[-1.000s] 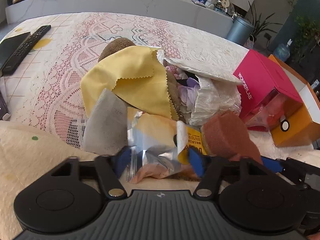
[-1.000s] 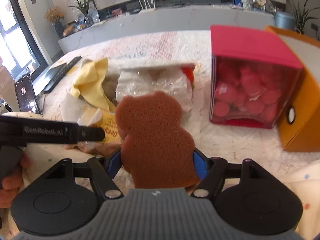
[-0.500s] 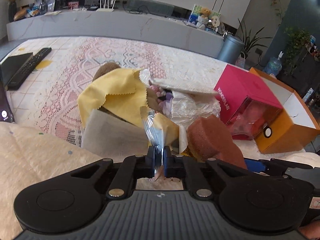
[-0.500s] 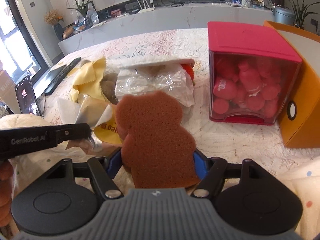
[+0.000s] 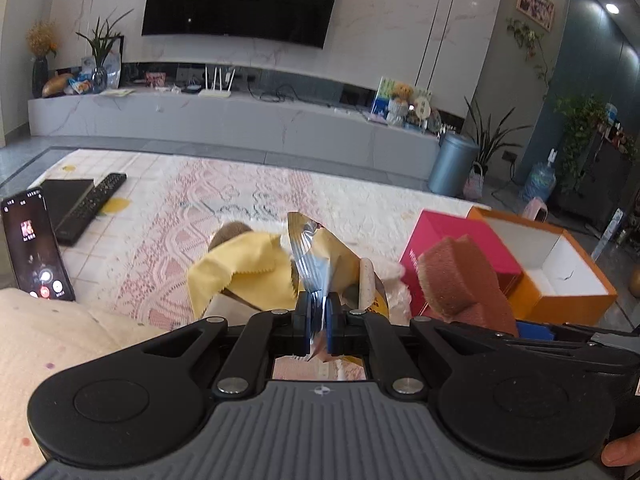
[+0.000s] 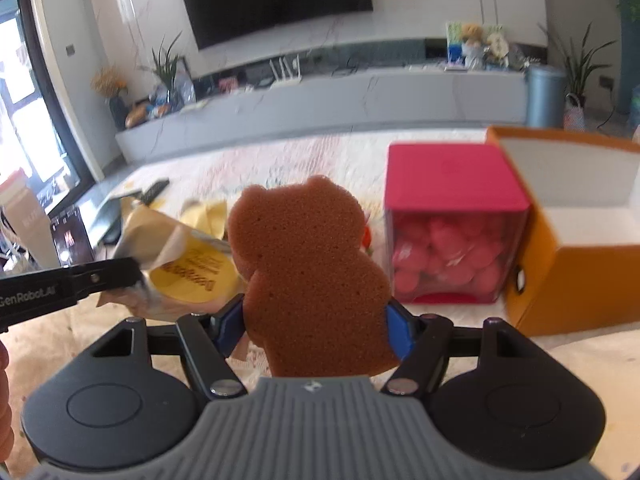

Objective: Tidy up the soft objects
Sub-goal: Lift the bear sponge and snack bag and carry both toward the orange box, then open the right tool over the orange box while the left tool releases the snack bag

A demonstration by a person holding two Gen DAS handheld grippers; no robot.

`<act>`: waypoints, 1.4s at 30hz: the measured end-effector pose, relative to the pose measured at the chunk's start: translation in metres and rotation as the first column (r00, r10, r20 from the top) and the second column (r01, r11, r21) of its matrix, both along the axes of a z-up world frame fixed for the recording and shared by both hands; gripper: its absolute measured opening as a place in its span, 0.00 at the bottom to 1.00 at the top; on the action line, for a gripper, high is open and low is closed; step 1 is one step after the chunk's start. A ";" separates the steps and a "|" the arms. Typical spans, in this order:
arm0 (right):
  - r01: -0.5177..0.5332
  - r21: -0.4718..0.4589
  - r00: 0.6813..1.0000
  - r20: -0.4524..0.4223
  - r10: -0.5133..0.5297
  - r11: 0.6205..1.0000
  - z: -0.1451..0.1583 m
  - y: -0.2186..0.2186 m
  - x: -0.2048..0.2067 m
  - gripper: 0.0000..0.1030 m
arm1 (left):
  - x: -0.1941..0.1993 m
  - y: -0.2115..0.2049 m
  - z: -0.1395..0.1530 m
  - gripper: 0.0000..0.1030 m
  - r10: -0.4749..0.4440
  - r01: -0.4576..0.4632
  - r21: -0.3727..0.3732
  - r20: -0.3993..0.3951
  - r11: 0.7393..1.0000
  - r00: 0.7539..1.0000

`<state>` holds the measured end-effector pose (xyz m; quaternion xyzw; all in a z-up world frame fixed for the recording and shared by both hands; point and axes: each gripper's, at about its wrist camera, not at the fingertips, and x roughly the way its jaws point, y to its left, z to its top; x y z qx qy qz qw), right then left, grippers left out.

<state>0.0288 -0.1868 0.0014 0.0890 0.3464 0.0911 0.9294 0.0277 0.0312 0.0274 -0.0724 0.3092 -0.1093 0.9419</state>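
Now both hands are loaded. The right gripper (image 6: 316,320) has its blue pads pressed on the waist of the bear-shaped sponge (image 6: 308,264), which stands upright, long axis straight up out of the jaws. The left gripper (image 5: 318,320) is pinched almost fully closed on the crinkled edge of a foil snack packet (image 5: 316,256), and the packet hangs clear of the pile. What matters next: the open orange box (image 5: 560,280) sits ahead and to the right, and the right gripper is plainly the nearer of the 2. Between sponge and box stands the red-lidded box (image 6: 452,184), touching the orange one, so I'd expect a path over or around it. Behind the packet lies the yellow cloth (image 5: 240,264) on the heap, with phone (image 5: 34,244) and remote (image 5: 94,200) well apart at far left.
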 end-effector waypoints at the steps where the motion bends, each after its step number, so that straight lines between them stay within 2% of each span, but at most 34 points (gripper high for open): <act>1: 0.005 0.003 1.000 0.012 -0.005 1.000 0.004 -0.002 -0.003 0.68 | -0.002 0.000 0.005 0.07 -0.002 0.002 -0.001 0.015 1.000 1.000; 5: 0.037 0.004 0.998 0.058 -0.038 0.999 0.020 -0.012 -0.014 0.68 | -0.007 -0.005 0.024 0.07 -0.029 0.030 -0.015 0.074 0.999 0.997; 11: 0.115 0.002 0.987 0.109 -0.114 0.993 0.047 -0.042 -0.023 0.68 | 0.002 -0.031 0.053 0.07 -0.135 0.142 -0.043 0.138 0.989 0.981; 14: 0.167 0.010 0.979 0.116 -0.167 0.986 0.059 -0.066 -0.020 0.68 | 0.016 -0.054 0.062 0.07 -0.209 0.221 -0.073 0.145 0.972 0.967; 19: 0.241 0.006 0.965 0.106 -0.240 0.971 0.075 -0.111 -0.009 0.68 | 0.046 -0.103 0.070 0.07 -0.322 0.335 -0.080 0.135 0.939 0.937; 22: 0.280 -0.015 0.957 0.077 -0.278 0.960 0.078 -0.139 0.005 0.68 | 0.068 -0.135 0.069 0.07 -0.382 0.391 -0.102 0.096 0.915 0.919; 25: 0.307 -0.063 0.951 0.042 -0.305 0.949 0.077 -0.166 0.021 0.68 | 0.088 -0.169 0.066 0.07 -0.425 0.429 -0.071 0.064 0.901 0.903; 30: 0.315 -0.079 0.944 -0.082 -0.321 0.946 0.060 -0.216 0.056 0.68 | 0.124 -0.225 0.053 0.07 -0.487 0.485 -0.050 -0.054 0.873 0.872; 33: 0.305 -0.055 0.935 -0.172 -0.310 0.951 0.043 -0.245 0.072 0.68 | 0.142 -0.257 0.039 0.07 -0.524 0.529 0.007 -0.129 0.848 0.842; 37: 0.284 -0.019 0.912 -0.303 -0.276 0.959 0.016 -0.268 0.104 0.68 | 0.161 -0.286 0.018 0.06 -0.562 0.591 0.056 -0.251 0.805 0.788; 39: 0.272 -0.048 0.899 -0.344 -0.271 0.961 0.002 -0.272 0.118 0.68 | 0.168 -0.297 0.013 0.05 -0.561 0.607 0.107 -0.283 0.787 0.778; 42: 0.244 -0.087 0.885 -0.387 -0.258 0.966 -0.016 -0.272 0.138 0.68 | 0.179 -0.308 0.005 0.04 -0.562 0.634 0.143 -0.346 0.760 0.751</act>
